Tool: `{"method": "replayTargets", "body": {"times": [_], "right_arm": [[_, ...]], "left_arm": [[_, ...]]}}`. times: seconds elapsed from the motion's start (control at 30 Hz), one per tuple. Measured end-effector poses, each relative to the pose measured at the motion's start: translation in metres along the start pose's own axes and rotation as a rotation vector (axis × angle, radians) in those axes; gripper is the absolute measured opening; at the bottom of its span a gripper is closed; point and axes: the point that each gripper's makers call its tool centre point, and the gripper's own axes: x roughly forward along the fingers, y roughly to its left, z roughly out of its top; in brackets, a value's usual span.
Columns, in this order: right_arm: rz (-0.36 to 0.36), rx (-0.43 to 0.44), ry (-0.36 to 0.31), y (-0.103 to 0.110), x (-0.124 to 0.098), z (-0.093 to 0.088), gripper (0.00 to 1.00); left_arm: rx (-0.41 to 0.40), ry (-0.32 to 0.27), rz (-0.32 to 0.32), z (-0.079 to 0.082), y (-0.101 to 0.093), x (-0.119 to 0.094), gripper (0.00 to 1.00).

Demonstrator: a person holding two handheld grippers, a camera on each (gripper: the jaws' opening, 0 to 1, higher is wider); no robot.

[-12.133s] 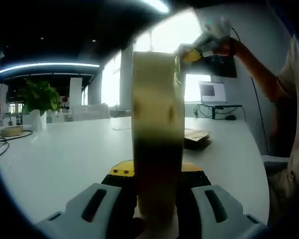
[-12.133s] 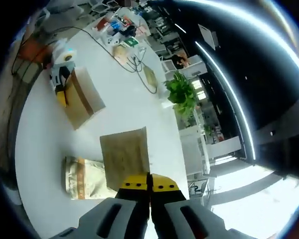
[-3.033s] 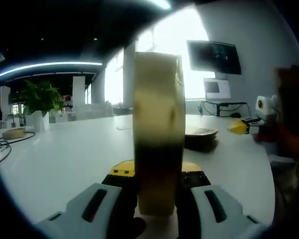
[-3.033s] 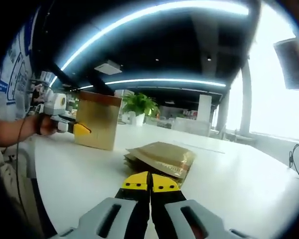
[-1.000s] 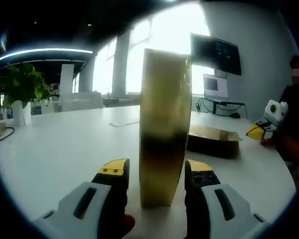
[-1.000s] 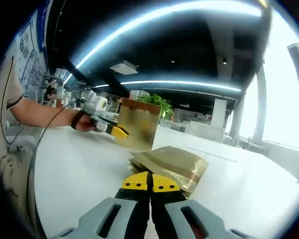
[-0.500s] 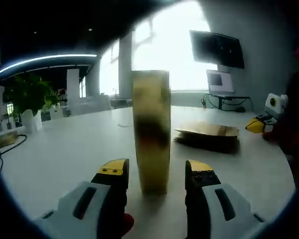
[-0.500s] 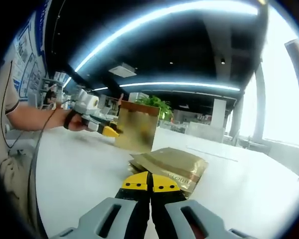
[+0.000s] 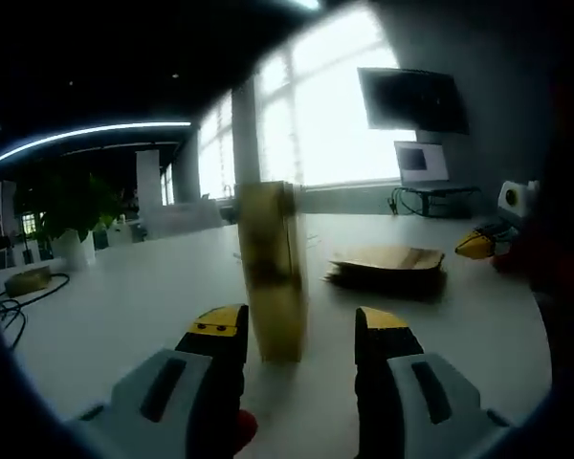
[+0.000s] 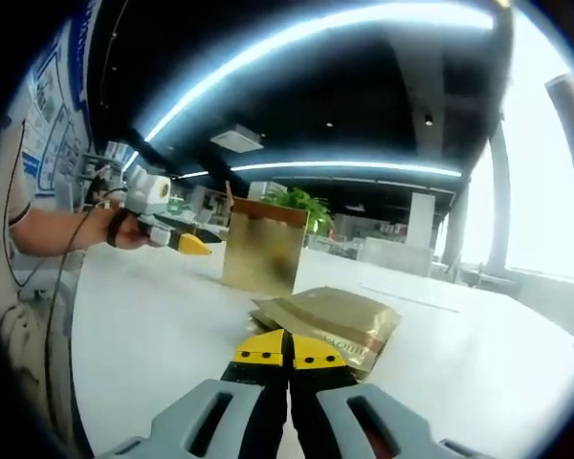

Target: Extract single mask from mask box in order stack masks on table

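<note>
The left gripper (image 9: 299, 330) is wide apart before the upright box (image 9: 271, 268) on the table (image 9: 153, 287), the right gripper (image 10: 288, 350) pressed together near the stacked masks (image 10: 330, 320).

A white counter (image 9: 124, 296) runs wide through the left gripper view, with a potted green plant (image 9: 69, 212) standing far back on it and a dark cable (image 9: 8, 308) looped near its edge beside a small tan object (image 9: 27, 279) (too blurred to name). On the wall hangs a dark screen (image 9: 413, 99), with a monitor (image 9: 421, 164) on a desk beneath it. Bright windows (image 9: 335, 124) fill the back wall. In the right gripper view, curved light strips (image 10: 344, 27) cross a dark ceiling, and white columns (image 10: 419, 229) stand behind another leafy plant (image 10: 297, 203)
</note>
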Motion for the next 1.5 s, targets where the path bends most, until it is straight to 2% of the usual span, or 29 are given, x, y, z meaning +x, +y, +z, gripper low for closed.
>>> {"method": "replayTargets", "body": {"times": [0.3, 0.5, 0.63, 0.77, 1.03, 1.3, 1.5], "right_arm": [[-0.001, 0.002, 0.006, 0.0, 0.001, -0.001, 0.0], [-0.001, -0.014, 0.005, 0.002, 0.0, -0.001, 0.0], [-0.001, -0.004, 0.003, 0.0, 0.0, 0.0, 0.0], [-0.003, 0.007, 0.004, 0.0, 0.0, -0.001, 0.0], [-0.011, -0.004, 0.026, 0.0, -0.002, -0.004, 0.0], [-0.029, 0.027, 0.022, -0.005, -0.006, -0.003, 0.0], [-0.022, 0.036, 0.02, -0.001, -0.006, -0.002, 0.0]], "left_arm": [[-0.024, -0.015, 0.036, -0.008, -0.008, -0.028, 0.33], [-0.038, -0.041, 0.056, -0.006, -0.011, -0.048, 0.33], [-0.019, -0.042, 0.067, -0.008, -0.016, -0.059, 0.33], [-0.043, -0.055, 0.078, -0.01, -0.014, -0.068, 0.31], [-0.047, -0.041, 0.093, -0.022, -0.015, -0.077, 0.29], [-0.03, -0.042, 0.097, -0.019, -0.017, -0.08, 0.25], [-0.064, -0.053, 0.1, -0.02, -0.016, -0.081, 0.22]]}}
